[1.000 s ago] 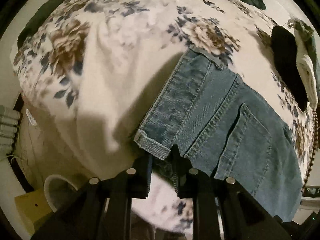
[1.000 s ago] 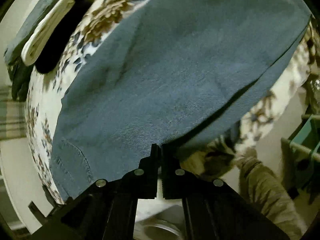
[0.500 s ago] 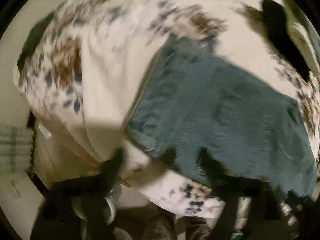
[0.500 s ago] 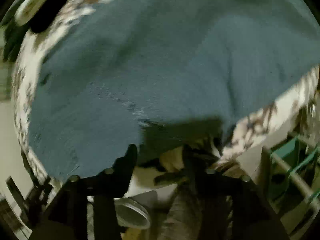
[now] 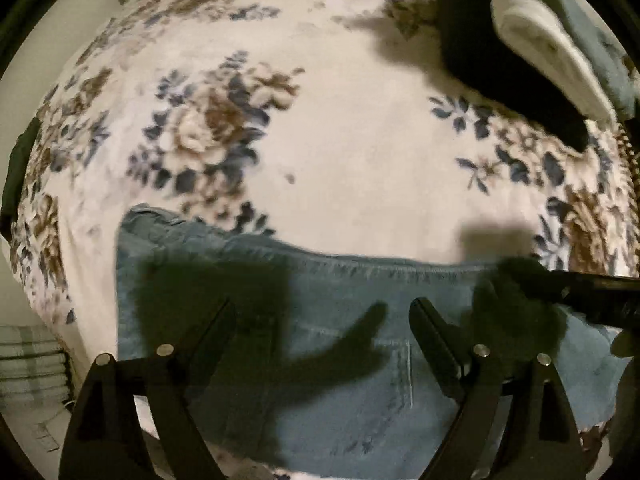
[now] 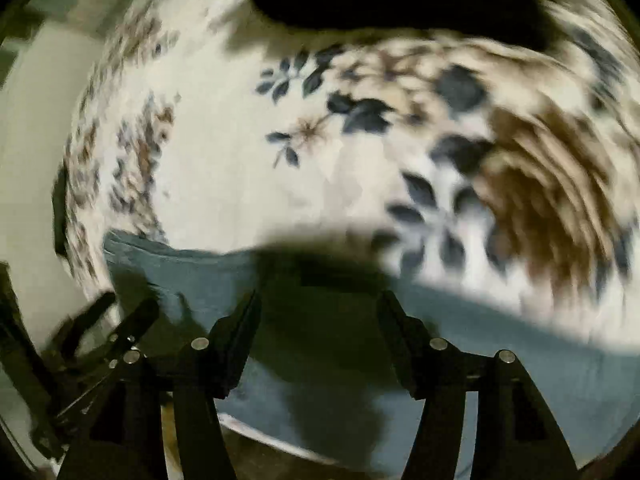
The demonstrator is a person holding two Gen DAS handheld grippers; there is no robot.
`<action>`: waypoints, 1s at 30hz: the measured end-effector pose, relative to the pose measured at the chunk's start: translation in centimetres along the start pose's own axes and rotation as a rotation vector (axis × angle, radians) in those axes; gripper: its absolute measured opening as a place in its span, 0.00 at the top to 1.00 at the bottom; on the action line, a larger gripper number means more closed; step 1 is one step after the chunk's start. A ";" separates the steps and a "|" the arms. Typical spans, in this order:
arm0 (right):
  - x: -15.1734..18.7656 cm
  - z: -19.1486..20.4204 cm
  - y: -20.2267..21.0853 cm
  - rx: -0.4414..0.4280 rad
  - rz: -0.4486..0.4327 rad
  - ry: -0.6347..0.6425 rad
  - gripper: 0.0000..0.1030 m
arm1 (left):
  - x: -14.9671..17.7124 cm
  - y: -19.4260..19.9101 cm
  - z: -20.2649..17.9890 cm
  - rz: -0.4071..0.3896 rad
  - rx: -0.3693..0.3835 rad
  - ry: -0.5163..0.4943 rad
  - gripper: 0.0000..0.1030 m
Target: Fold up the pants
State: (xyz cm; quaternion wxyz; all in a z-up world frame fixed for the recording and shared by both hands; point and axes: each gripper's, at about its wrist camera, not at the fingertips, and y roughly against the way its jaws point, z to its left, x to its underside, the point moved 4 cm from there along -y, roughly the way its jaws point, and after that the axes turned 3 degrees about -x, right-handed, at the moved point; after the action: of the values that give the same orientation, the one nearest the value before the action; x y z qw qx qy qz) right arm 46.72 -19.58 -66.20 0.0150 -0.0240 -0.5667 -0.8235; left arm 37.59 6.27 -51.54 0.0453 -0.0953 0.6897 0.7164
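Observation:
The blue denim pants (image 5: 340,344) lie folded flat on the floral bedspread (image 5: 340,152), along its near edge, back pocket facing up. My left gripper (image 5: 322,306) is open and empty, hovering just above the denim. My right gripper (image 6: 318,298) is open and empty too, over the right part of the pants (image 6: 500,360). The right gripper's arm shows at the right edge of the left wrist view (image 5: 592,292), and the left gripper shows at the lower left of the right wrist view (image 6: 120,332).
A pile of folded clothes sits at the far right of the bed: a black garment (image 5: 500,60), a white one (image 5: 552,44) and a teal one (image 5: 592,20). The black garment also shows in the right wrist view (image 6: 400,4). The floor lies past the bed's left edge (image 5: 28,364).
Both grippers were shut on the near edge of the pants; they let go, opened wide and swung up over the bed. The pants lie flat.

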 end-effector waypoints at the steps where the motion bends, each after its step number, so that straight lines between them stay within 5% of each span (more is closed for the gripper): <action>1: -1.0 -0.3 -1.3 -0.021 0.056 0.036 0.39 | -0.3 -0.6 -0.2 0.011 -0.002 0.004 0.15; 3: -1.4 -0.8 -3.3 -0.065 0.136 0.071 0.47 | -0.5 -1.2 -0.3 0.033 -0.002 0.016 0.15; 5: -1.0 -1.2 -4.1 -0.115 0.187 0.106 0.85 | -0.5 -1.7 -0.3 0.054 -0.003 0.030 0.15; 13: -1.1 -2.1 0.8 -0.166 0.053 0.067 1.00 | -1.2 -1.6 0.4 0.072 0.004 0.080 0.15; 14: -1.7 -2.9 1.2 -0.123 0.035 0.067 1.00 | -1.3 -1.6 0.3 0.068 0.007 0.085 0.15; 15: -2.2 -3.6 1.2 -0.077 0.020 0.062 1.00 | -1.5 -1.7 0.3 0.075 0.005 0.088 0.15; 18: -3.1 -5.0 0.5 -0.230 0.092 -0.023 0.97 | -2.3 -1.5 0.1 0.082 0.015 0.101 0.15; 22: -2.7 -3.9 0.0 -0.368 0.175 0.041 0.38 | -2.9 -1.5 -0.9 0.067 -0.016 0.065 0.15; 25: -2.0 -3.0 -2.5 -0.328 0.273 0.106 0.37 | -3.2 -2.1 -1.5 0.076 -0.032 0.047 0.15; 27: -1.4 -2.6 -4.5 -0.266 0.321 0.137 0.48 | -3.3 -2.4 -1.5 0.083 -0.033 0.050 0.15; 28: -1.2 -2.6 -5.1 -0.231 0.324 0.146 0.77 | -3.4 -2.4 -1.3 0.087 -0.036 0.051 0.15; 30: -1.4 -2.7 -5.0 -0.225 0.301 0.124 0.91 | -3.5 -2.2 -1.1 0.089 -0.032 0.053 0.15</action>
State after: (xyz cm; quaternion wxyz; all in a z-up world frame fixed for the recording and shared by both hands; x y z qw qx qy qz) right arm 47.80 -20.35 -71.90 0.1701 -0.0595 -0.4592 -0.8698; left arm 41.49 5.48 -53.08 -0.0065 -0.0844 0.6826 0.7259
